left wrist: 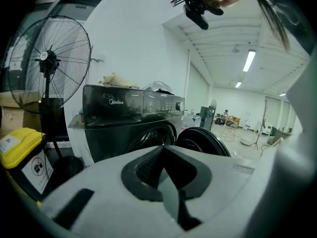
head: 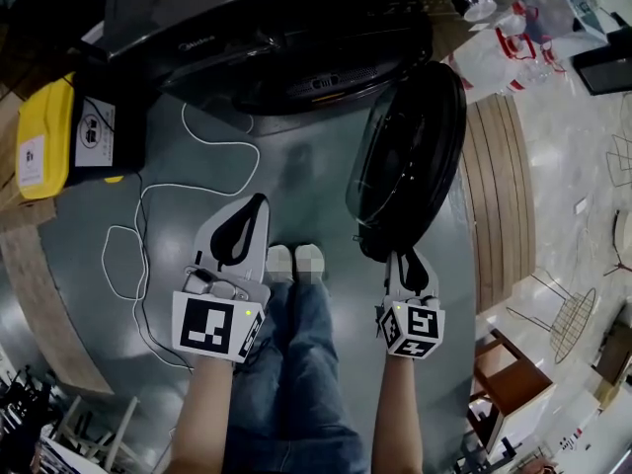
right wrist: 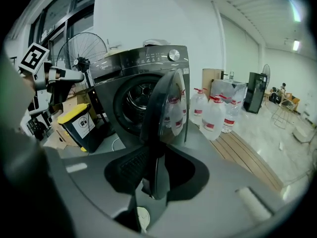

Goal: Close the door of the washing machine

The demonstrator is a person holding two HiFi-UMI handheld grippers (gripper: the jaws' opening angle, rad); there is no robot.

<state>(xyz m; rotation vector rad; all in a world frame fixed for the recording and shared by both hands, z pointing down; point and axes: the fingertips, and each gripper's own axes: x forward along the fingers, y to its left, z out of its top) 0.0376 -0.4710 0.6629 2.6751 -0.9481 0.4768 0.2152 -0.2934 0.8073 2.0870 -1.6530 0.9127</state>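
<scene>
The dark grey washing machine point(head: 197, 18) stands at the top of the head view, its drum open. Its round dark door point(head: 405, 166) swings out toward me on the right. My right gripper point(head: 408, 255) sits at the door's near rim. In the right gripper view the door point(right wrist: 166, 108) stands edge-on and its rim runs down between the jaws of my right gripper point(right wrist: 157, 152), which press on it. My left gripper point(head: 259, 201) hangs over the floor left of the door, tips together, holding nothing. The left gripper view shows the machine point(left wrist: 129, 118) and door point(left wrist: 203, 140) ahead.
A yellow bin point(head: 44, 136) stands left of the machine, and a white cable point(head: 148, 235) loops over the floor. A wooden pallet point(head: 499, 196) with large water bottles point(right wrist: 215, 118) lies right of the door. A pedestal fan point(left wrist: 49, 63) stands at the left. My shoes point(head: 294, 260) are between the grippers.
</scene>
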